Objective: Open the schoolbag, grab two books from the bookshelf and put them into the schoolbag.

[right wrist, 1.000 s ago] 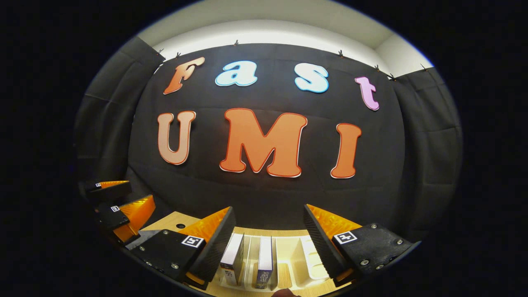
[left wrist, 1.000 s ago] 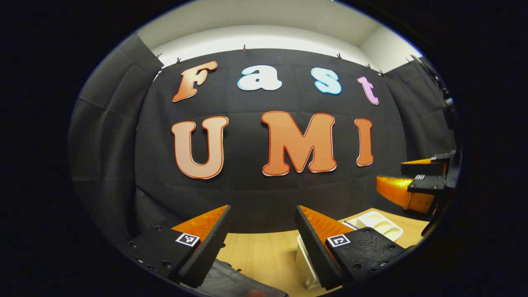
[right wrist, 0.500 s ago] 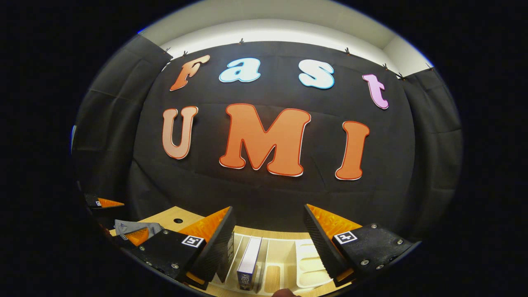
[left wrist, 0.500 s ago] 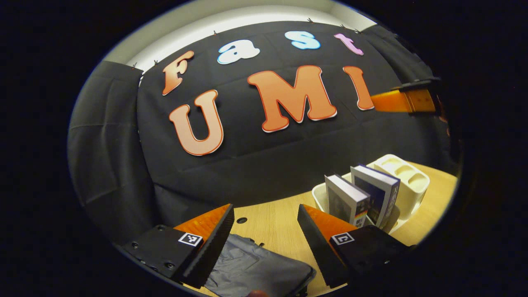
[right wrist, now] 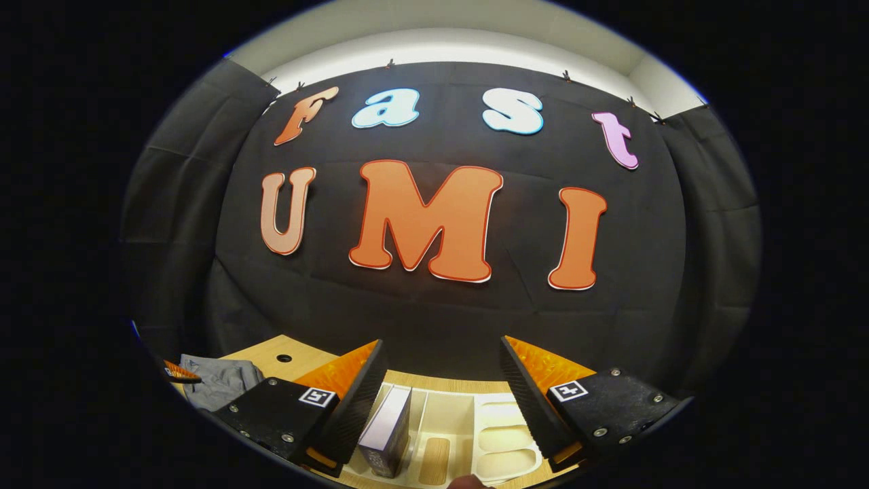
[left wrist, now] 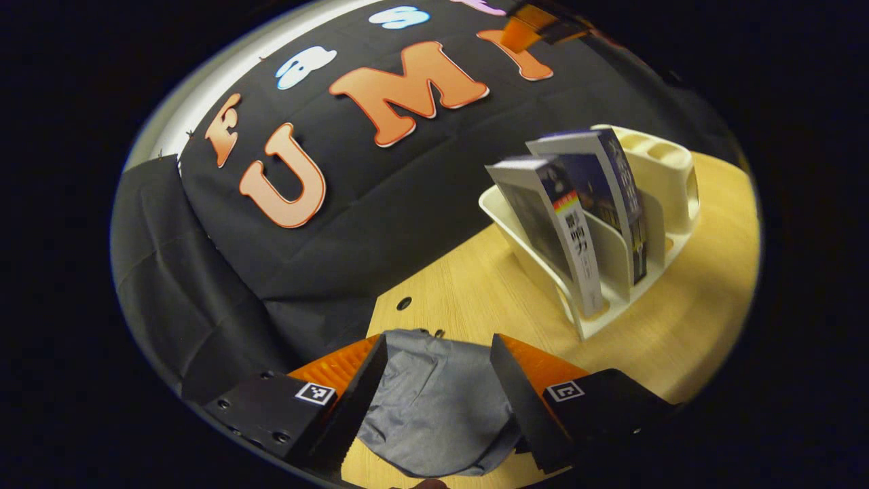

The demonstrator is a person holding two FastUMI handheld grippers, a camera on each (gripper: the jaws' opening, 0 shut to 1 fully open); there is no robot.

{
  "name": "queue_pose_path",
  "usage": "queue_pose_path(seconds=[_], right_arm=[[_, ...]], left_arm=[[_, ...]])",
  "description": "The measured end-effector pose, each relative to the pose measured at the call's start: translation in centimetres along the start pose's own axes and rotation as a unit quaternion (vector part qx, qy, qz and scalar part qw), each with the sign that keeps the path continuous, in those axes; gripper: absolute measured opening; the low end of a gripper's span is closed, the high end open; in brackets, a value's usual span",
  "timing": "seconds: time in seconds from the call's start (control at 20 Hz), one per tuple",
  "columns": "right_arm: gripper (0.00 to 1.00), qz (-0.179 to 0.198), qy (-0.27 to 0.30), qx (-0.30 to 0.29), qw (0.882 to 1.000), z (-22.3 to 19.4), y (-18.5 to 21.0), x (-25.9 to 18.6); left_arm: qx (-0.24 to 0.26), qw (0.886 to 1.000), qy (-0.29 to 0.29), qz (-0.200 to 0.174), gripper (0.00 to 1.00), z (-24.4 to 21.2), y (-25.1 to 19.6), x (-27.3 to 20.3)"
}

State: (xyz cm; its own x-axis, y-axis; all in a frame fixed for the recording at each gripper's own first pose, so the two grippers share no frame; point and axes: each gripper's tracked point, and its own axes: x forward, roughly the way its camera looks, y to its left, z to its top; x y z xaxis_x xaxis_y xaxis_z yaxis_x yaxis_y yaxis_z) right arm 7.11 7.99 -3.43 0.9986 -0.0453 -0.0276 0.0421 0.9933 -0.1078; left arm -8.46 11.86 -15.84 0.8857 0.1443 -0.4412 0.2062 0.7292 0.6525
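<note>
Left tongs [left wrist: 434, 394] are spread wide, hanging just above the grey bag [left wrist: 434, 407], which lies flat and limp on the table [left wrist: 475, 299] near its front edge. Nothing gripped yet. Right tongs [right wrist: 441, 401] are gaping too, hovering over the white shelf [right wrist: 475, 421] with one book [right wrist: 385, 431] right under the left finger.

Looks to me like step one: getting the bag open. The zipper isn't clear from here, so I'd drop the left tongs lower and find the pull or a fold of fabric near the opening before pinching. That cloth is floppy, so grab a proper bunch, not just the surface, or it'll slip out. Lift up and back so the mouth actually gapes, and probably hold it there while the right side fetches.

Containers: in the left gripper view the shelf [left wrist: 611, 272] sits well apart from the bag and holds two books [left wrist: 577, 224], both leaning in neighbouring slots. The round cup slots at its far end look empty. What's inside the bag I can't tell, since it's still closed.
</note>
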Motion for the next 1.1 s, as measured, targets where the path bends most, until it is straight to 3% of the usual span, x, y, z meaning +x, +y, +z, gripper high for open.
queue_pose_path(seconds=[0.25, 0.5, 0.65, 0.85, 1.0, 1.1], right_arm=[[0.98, 0.005, 0.011, 0.009, 1.0, -1.5, -0.6, -0.2], [0.98, 0.006, 0.015, 0.014, 1.0, -2.3, -1.4, -0.5], [0.98, 0.005, 0.02, 0.013, 1.0, -2.9, -2.1, -0.7], [0.99, 0.004, 0.023, 0.019, 1.0, -3.0, -2.8, -1.1], [0.98, 0.017, 0.032, 0.023, 0.999, -3.5, -1.9, -1.2], [0.98, 0.029, 0.039, 0.024, 0.999, -3.8, -1.2, -1.3]], left_arm=[[0.065, 0.996, 0.054, -0.011, 0.96, -4.6, -3.2, -0.6], [0.095, 0.989, 0.116, 0.01, 0.95, -8.8, -3.9, -1.0], [0.127, 0.984, 0.124, 0.028, 0.92, -9.6, -3.2, -0.7], [0.149, 0.982, 0.102, 0.046, 0.8, -8.3, -1.4, -0.6], [0.128, 0.984, 0.112, 0.046, 0.56, -8.3, 0.1, 0.2], [0.105, 0.985, 0.132, 0.031, 0.45, -9.0, 0.4, 1.2]])
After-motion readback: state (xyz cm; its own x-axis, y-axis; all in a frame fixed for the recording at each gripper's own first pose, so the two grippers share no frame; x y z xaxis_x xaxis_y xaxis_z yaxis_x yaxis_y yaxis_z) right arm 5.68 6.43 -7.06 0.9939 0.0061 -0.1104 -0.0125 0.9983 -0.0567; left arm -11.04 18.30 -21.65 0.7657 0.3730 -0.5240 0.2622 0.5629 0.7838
